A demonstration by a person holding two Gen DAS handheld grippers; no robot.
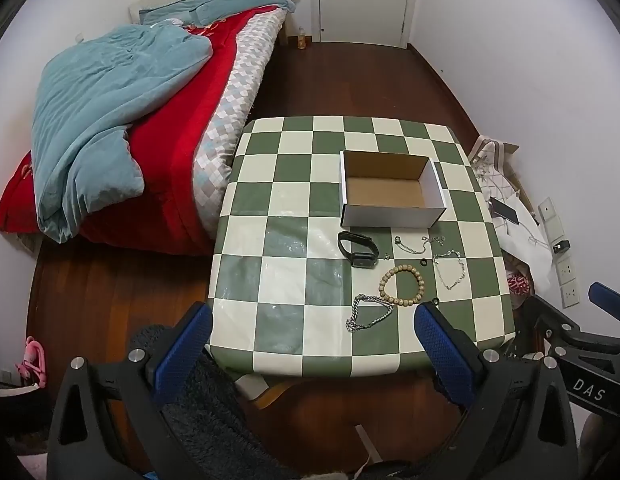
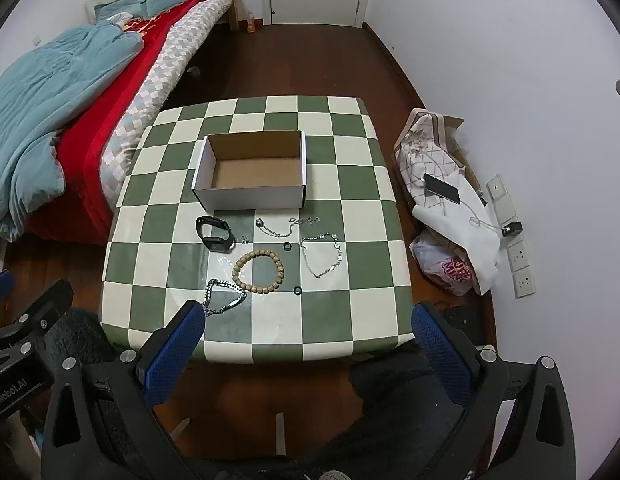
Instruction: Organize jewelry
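Note:
An open, empty white cardboard box (image 1: 392, 190) (image 2: 252, 172) stands on the green-and-cream checked table (image 1: 270, 248) (image 2: 158, 240). In front of it lie a black smart band (image 1: 358, 249) (image 2: 215, 233), a wooden bead bracelet (image 1: 402, 283) (image 2: 259, 271), a thick silver chain (image 1: 368, 313) (image 2: 224, 297), two thin silver chains (image 1: 450, 268) (image 2: 322, 254), and small black rings (image 2: 297, 290). My left gripper (image 1: 312, 320) and right gripper (image 2: 308, 318) are both open and empty, held above the table's near edge.
A bed with red and blue bedding (image 1: 122, 120) stands left of the table. Bags, cloth and a phone (image 2: 442, 188) lie on the floor at the right by wall sockets (image 2: 522, 256). A white door (image 1: 364, 0) is at the back.

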